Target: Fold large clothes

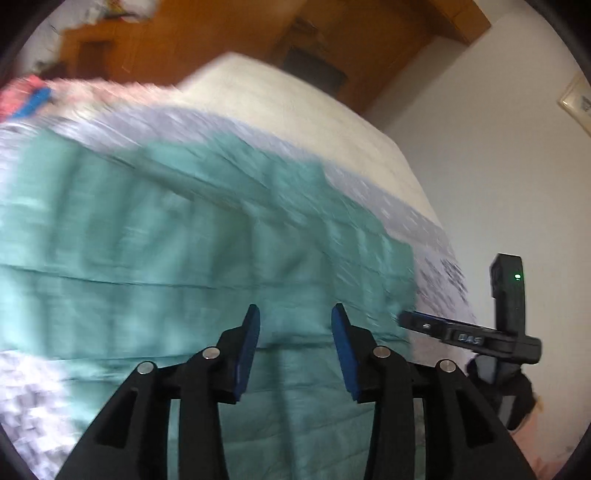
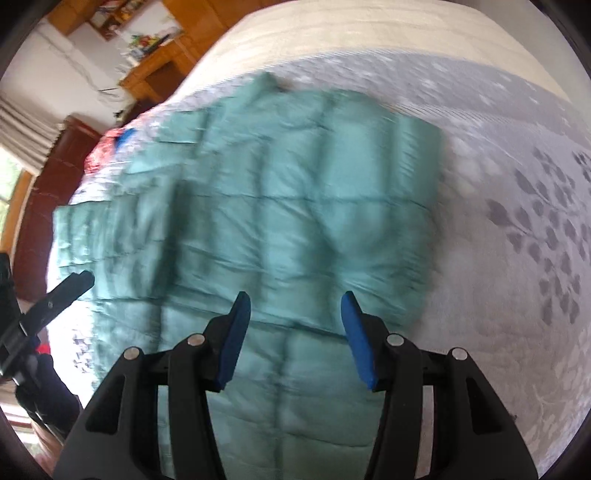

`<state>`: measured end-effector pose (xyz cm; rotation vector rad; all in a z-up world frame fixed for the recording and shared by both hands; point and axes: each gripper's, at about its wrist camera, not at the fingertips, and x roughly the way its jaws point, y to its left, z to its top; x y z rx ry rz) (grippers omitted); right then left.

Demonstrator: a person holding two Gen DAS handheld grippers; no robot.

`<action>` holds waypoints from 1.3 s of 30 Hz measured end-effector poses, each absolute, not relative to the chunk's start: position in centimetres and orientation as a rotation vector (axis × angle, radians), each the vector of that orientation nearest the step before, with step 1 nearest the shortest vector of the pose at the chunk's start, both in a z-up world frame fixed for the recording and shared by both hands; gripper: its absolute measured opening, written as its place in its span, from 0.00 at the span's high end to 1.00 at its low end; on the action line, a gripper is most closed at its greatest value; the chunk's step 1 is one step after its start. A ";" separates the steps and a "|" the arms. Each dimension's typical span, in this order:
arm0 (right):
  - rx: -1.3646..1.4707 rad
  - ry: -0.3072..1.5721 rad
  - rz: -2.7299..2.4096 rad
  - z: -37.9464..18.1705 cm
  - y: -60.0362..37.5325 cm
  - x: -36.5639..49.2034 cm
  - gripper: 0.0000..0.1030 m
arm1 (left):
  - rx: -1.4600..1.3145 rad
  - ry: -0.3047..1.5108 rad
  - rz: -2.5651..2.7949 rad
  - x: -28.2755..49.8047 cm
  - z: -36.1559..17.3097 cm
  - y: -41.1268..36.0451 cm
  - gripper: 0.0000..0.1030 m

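A teal quilted puffer jacket (image 1: 184, 240) (image 2: 295, 192) lies spread flat on a bed, partly folded with one sleeve laid across it. My left gripper (image 1: 295, 310) hovers over the jacket's near part, blue pads apart, nothing between them. My right gripper (image 2: 295, 297) hangs open above the jacket's near edge, also holding nothing. The right tool's black body (image 1: 498, 338) shows at the jacket's right side in the left wrist view. A black finger (image 2: 72, 284) of the left gripper pokes in at the left of the right wrist view. Both views are blurred.
The bed has a grey leaf-patterned cover (image 2: 517, 240) and a cream blanket (image 1: 295, 99) at the far end. A pink and blue cloth (image 1: 26, 99) lies at the far left corner. Wooden furniture (image 1: 184, 33), a white wall (image 1: 498, 166) and a curtained window (image 2: 22, 129) surround the bed.
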<state>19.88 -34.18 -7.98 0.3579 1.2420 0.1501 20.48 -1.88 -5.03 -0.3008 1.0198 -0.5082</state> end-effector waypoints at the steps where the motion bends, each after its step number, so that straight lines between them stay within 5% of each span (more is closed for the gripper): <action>1: 0.356 1.244 0.172 -7.8 -33.5 20.3 0.51 | -0.291 1.000 -0.453 20.5 -4.6 -0.6 0.61; 11: 0.393 1.380 0.382 -11.0 -25.0 25.7 0.52 | -0.334 1.073 -0.005 22.9 -7.3 12.8 0.57; 14: 0.403 1.397 0.407 -11.6 -24.4 26.3 0.88 | -0.366 1.091 -0.024 22.8 -8.7 13.1 0.59; 16: 0.408 1.377 0.422 -11.2 -24.7 26.1 0.95 | -0.387 1.090 -0.039 22.6 -9.1 12.8 0.63; 29: 0.445 1.175 0.190 -4.4 -37.3 21.2 0.97 | -0.293 1.038 -0.173 25.0 -6.7 5.9 0.63; 39: 0.481 1.291 0.050 -10.5 -40.7 20.4 0.97 | -0.181 1.143 -0.161 27.4 -11.6 2.2 0.63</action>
